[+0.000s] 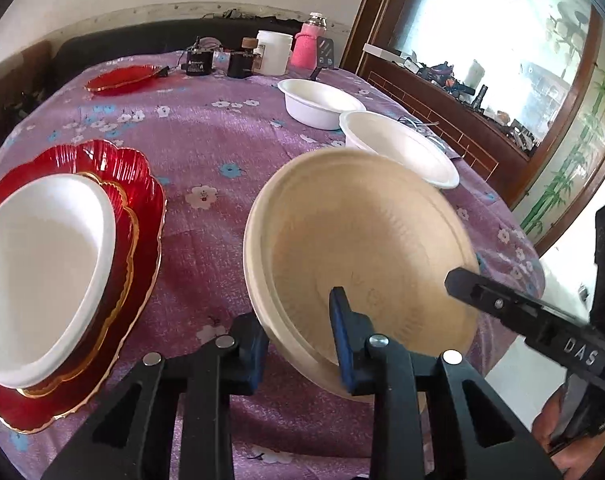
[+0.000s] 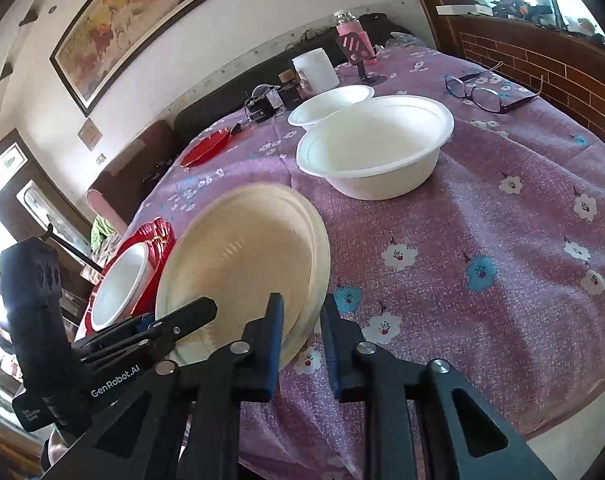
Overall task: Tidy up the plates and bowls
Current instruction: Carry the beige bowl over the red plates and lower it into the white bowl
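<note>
Both grippers pinch the same tan plate (image 1: 362,256), which is tilted above the table (image 1: 222,148) near its front edge. The left gripper (image 1: 298,340) has its blue pads closed on the plate's near rim, one finger under the rim and the other inside the dish. The right gripper (image 2: 300,340) clamps the opposite side of the rim, one blue pad on the plate's face and the other behind it.

In the left wrist view the right gripper's finger carries the white letters "DAS", with a hand (image 1: 558,436) below it. In the right wrist view the left gripper's body reads "GenRobot.AI"; a smaller label beneath it is too small to read.

To the left of the tan plate, a white bowl (image 1: 42,276) sits on a stack of red scalloped plates (image 1: 142,200) with gold edges. Farther back lies a single red plate (image 1: 122,78). Two white bowls (image 2: 374,148) stand just beside each other on the purple flowered tablecloth (image 2: 502,240). Eyeglasses (image 2: 486,94) lie near the far right edge. At the back stand a white jar (image 1: 274,52), a pink bottle (image 1: 308,42) and small dark devices whose labels are unreadable.
</note>
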